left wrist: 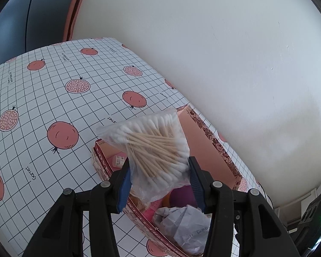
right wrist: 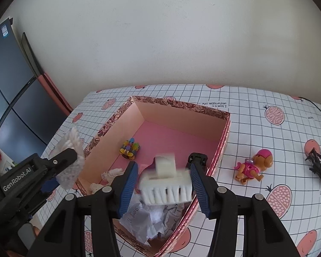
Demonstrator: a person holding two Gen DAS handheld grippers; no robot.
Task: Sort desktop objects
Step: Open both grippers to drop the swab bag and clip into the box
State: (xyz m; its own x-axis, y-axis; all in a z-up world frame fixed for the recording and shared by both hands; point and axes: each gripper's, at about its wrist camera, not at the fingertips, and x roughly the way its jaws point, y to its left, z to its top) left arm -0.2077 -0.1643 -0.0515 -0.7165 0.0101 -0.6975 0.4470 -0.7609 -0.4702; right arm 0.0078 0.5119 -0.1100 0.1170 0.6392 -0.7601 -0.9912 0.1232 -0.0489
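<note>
Left wrist view: left gripper (left wrist: 159,178) jaws stand wide apart, with the swab bag (left wrist: 152,147) between them. The bag's lower part bulges between the blue pads (left wrist: 124,189), but actual contact cannot be confirmed, so grip is undetermined. The bag hangs over the near-left part of the box (left wrist: 211,138). Count: one bag with many wooden-stemmed cotton swabs. In the box: one crumpled paper (left wrist: 186,222), a purple-and-orange item mostly hidden by the bag, and one small pink labelled piece, not identifiable. The box's near corner is cut off by the gripper.

Right wrist view: right gripper (right wrist: 163,185) jaws are wide apart. One white brush (right wrist: 167,182), motion-blurred, sits between the pads above the box's near end; neither pad appears to touch it. Inside the box: one multicoloured toy (right wrist: 130,147), crumpled paper, and pale items at the left wall, indistinct. On the tablecloth (right wrist: 256,128), right of the box: one pup figure (right wrist: 253,167) and one black clip (right wrist: 318,167), well apart. The left gripper, at left, shows the bag at its tip.
</note>
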